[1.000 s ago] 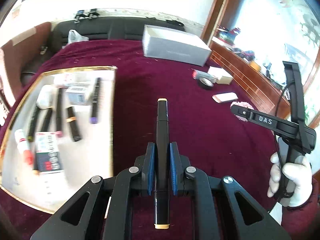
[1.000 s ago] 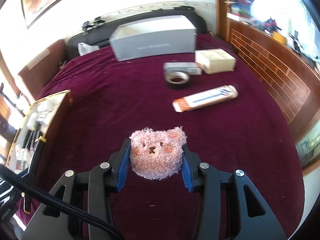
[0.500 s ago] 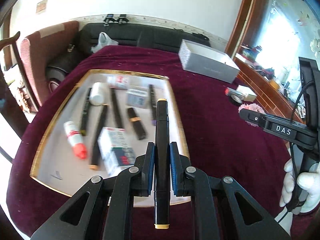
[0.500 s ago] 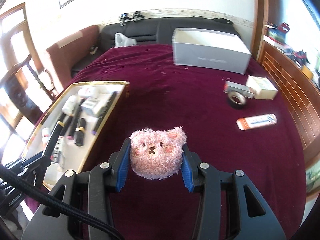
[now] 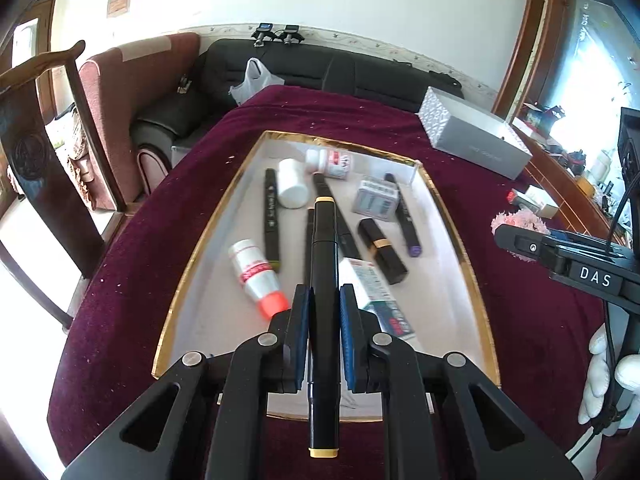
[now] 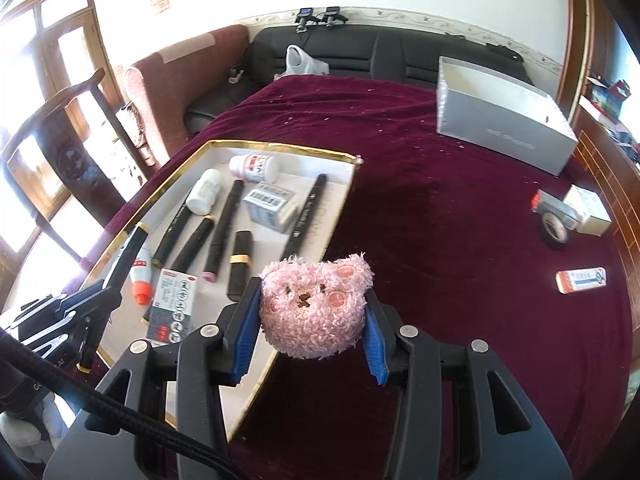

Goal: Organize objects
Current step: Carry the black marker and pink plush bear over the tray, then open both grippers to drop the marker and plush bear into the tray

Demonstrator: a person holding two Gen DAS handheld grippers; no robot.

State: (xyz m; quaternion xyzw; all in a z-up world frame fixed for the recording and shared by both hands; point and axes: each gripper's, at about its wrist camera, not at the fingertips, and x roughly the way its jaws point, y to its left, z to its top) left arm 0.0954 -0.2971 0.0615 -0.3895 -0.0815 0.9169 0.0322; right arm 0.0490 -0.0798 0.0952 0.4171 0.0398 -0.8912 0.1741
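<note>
While the left gripper was clamped on a black marker above the tray of pens and bottles, the right gripper pinched a pink plush bear beside that tray, maroon cloth, grey box, black sofa behind

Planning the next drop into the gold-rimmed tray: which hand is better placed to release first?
Probably left: the left gripper holds its black marker directly above the tray, while the right gripper with the pink plush bear sits over the tray's edge.
</note>
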